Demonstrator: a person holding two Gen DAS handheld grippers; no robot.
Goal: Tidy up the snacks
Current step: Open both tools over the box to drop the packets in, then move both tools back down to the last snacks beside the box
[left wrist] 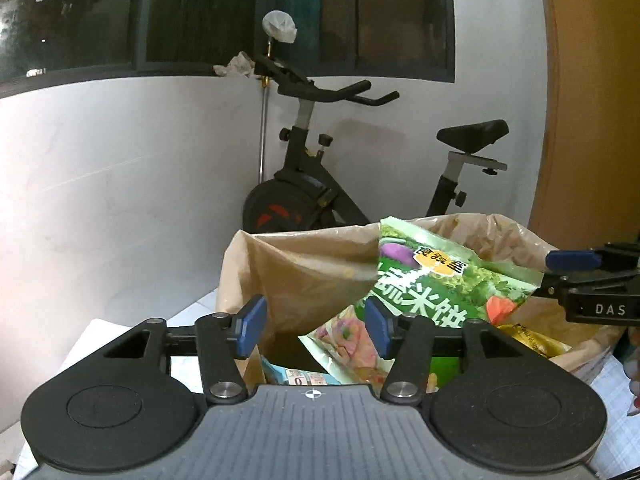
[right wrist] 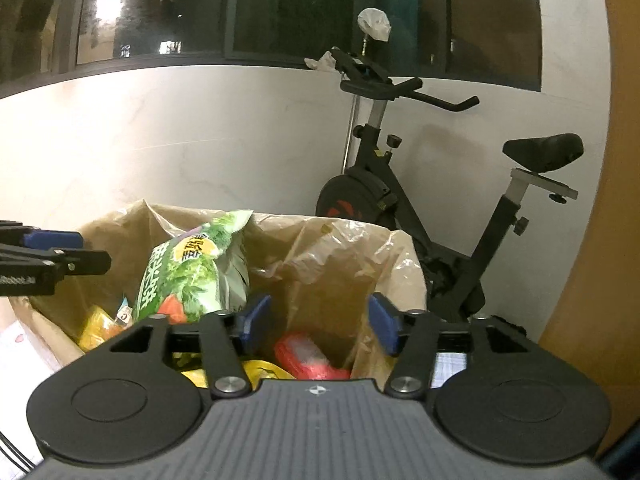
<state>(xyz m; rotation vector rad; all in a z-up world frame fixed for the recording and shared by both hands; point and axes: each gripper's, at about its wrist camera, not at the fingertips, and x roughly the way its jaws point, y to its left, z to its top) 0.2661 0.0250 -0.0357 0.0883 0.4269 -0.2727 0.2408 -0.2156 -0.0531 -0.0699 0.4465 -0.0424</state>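
Note:
A green snack bag (left wrist: 436, 280) (right wrist: 192, 276) stands tilted in a box lined with a brown plastic bag (left wrist: 304, 264) (right wrist: 332, 256). Under and around it lie other snacks: a pale pink-printed packet (left wrist: 344, 344), a blue one (left wrist: 292, 376), yellow ones (left wrist: 528, 340) (right wrist: 96, 324) and a red one (right wrist: 308, 356). My left gripper (left wrist: 315, 330) is open over the box's near left side, its right pad just in front of the green bag. My right gripper (right wrist: 320, 324) (left wrist: 580, 276) is open above the red packet, with the green bag just left of its left pad. Neither holds anything.
A black exercise bike (left wrist: 316, 184) (right wrist: 400, 200) stands behind the box against a white wall (left wrist: 120, 160). Dark windows run above. An orange-brown panel (left wrist: 592, 120) closes the right side. White paper or a table top (left wrist: 100, 332) lies to the box's left.

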